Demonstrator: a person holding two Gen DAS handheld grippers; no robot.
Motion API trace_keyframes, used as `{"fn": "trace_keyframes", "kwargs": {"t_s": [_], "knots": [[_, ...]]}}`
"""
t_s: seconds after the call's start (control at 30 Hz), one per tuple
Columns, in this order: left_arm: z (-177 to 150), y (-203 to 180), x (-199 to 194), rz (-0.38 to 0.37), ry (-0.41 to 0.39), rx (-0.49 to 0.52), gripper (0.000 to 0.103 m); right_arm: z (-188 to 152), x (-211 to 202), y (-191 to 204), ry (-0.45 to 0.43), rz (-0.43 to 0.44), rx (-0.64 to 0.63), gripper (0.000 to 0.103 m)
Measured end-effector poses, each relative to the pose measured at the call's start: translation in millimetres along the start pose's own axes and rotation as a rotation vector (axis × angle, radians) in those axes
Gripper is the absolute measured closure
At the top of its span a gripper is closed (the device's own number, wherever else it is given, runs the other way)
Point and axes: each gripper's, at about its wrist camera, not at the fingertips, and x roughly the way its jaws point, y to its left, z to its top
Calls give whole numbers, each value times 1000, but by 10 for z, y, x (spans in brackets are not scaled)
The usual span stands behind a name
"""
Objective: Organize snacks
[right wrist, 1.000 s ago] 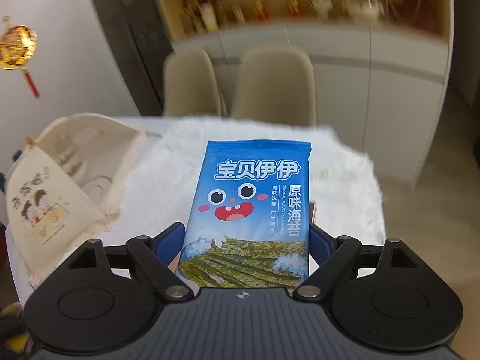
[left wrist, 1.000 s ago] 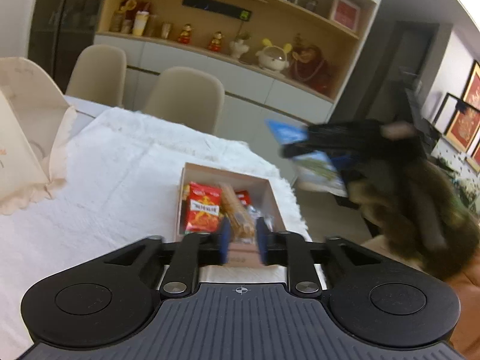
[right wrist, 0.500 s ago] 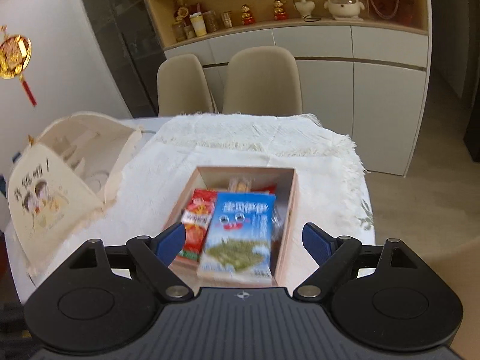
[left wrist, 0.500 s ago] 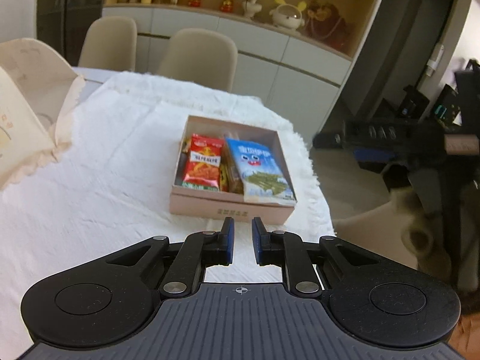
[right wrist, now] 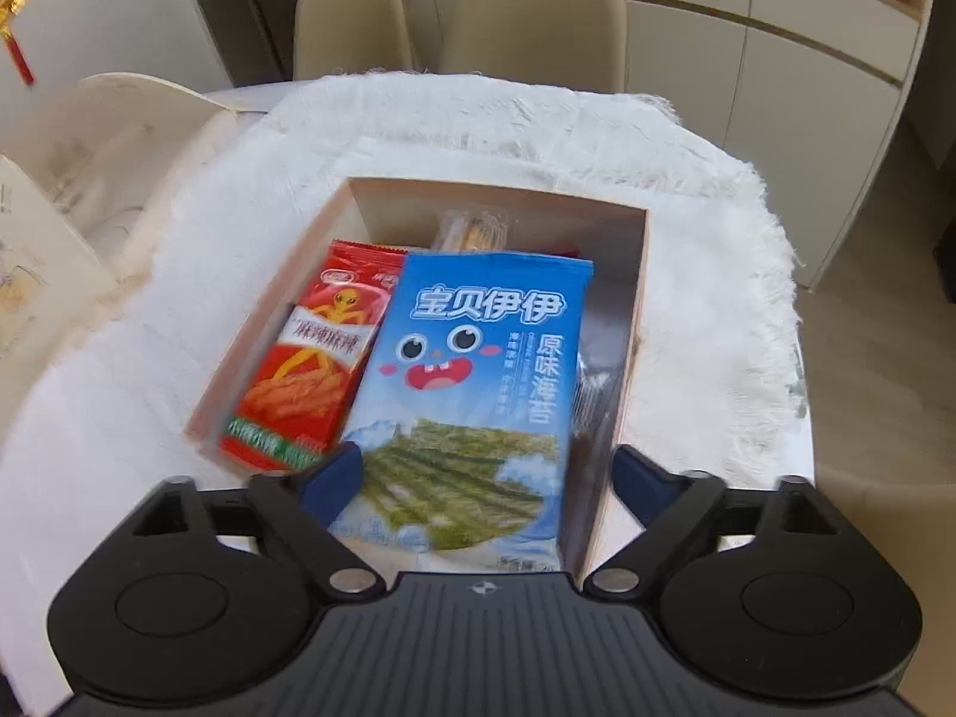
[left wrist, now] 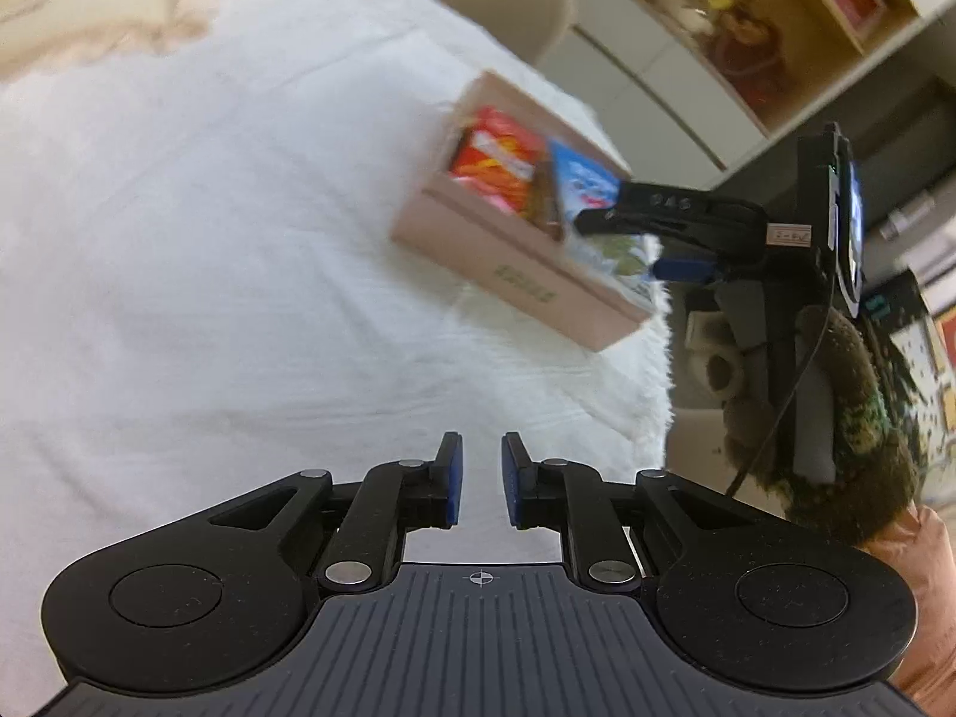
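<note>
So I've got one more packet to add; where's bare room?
Bare white cloth lies left of the box, toward the tote bag. The box is crowded: red packet, blue seaweed packet, right tool open over its near end.

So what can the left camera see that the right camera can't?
Only the left view shows the right gripper from outside, reaching over the box's near corner, and the left gripper over bare cloth, holding nothing. Only the right view shows the seaweed pack's cartoon face clearly, lying between wide-open fingers. Both show the box, red pack and white cloth.
</note>
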Motion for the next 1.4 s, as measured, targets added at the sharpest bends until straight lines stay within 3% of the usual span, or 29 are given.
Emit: {"fn": "trace_keyframes", "kwargs": {"t_s": [0.03, 0.1, 0.23, 0.33, 0.47, 0.57, 0.63, 0.73, 0.93, 1.2, 1.4], "knots": [[5, 54, -39, 11, -12, -14, 84, 36, 22, 35, -14, -18, -14, 11], [14, 134, -122, 40, -41, -30, 84, 184, 84, 97, -16, -3, -52, 30], [41, 172, -195, 34, -70, -45, 84, 479, 223, 46, -19, 32, 9, 32], [69, 117, -197, 29, -69, -15, 84, 513, 154, -29, -42, 25, 48, 32], [141, -92, -190, 11, -71, 51, 90, 258, -482, -6, -165, -3, -14, 31], [215, -395, -178, -7, -72, 138, 90, -81, -1091, 108, -240, -9, -97, 16], [254, -603, -183, -6, -73, 197, 90, -357, -1441, 188, -274, -8, -122, 12], [272, -894, -128, 61, -56, 289, 90, -652, -1672, 237, -256, 17, -101, 11], [176, -1208, -81, 131, -54, 389, 90, -941, -1673, 110, -166, -14, 28, 11], [146, -1309, -128, 125, -57, 400, 90, -1091, -1663, 82, -139, -72, 16, 11], [146, -1327, -159, 151, -69, 403, 90, -1083, -1674, 45, -131, -35, 24, 11]]}}
